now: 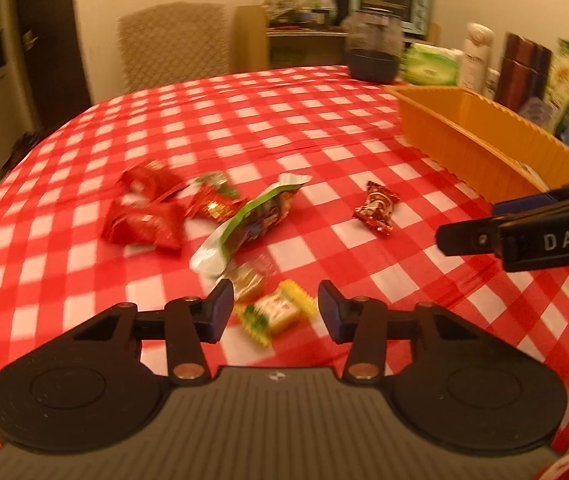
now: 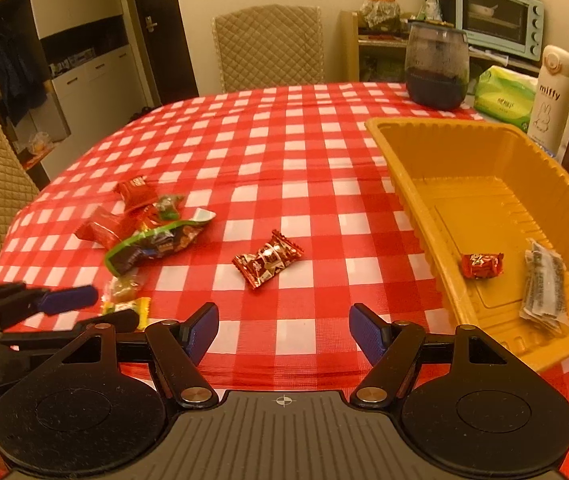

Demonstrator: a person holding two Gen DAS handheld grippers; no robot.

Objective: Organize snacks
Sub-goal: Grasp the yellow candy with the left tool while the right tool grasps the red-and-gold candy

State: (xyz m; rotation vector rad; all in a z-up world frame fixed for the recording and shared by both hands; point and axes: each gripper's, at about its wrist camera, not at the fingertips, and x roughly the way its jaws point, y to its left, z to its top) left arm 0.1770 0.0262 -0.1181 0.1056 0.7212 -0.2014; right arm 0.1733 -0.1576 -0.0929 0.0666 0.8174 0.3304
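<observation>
Nearest to us, in the left wrist view, the left gripper is spread wide and holds nothing. Between its two blue pads lies a yellow candy on the checkered tablecloth, touching neither pad as far as we can see. Just behind it lies a small clear-wrapped candy; this view is blurred, so we cannot say what is inside.

In the right wrist view, our right gripper is also open and empty, above bare cloth near the table edge. Beyond it, alone on the cloth, lies a red patterned candy. It lies between the snack pile and the orange tray, apart from both.

To the left of it we see the pile: a long green-edged packet lying flat, and behind it several red wrappers touching each other. One small green and red wrapper lies among them.

The orange tray stands at the right side of the table. Inside, near its close end, lie a small red candy and a grey printed packet, beside each other but not touching.

Further away, at the far side of the table, stand a dark glass jar, a green tissue pack and a white bottle. Behind the table there is a quilted chair, and on a shelf a pale blue oven.
</observation>
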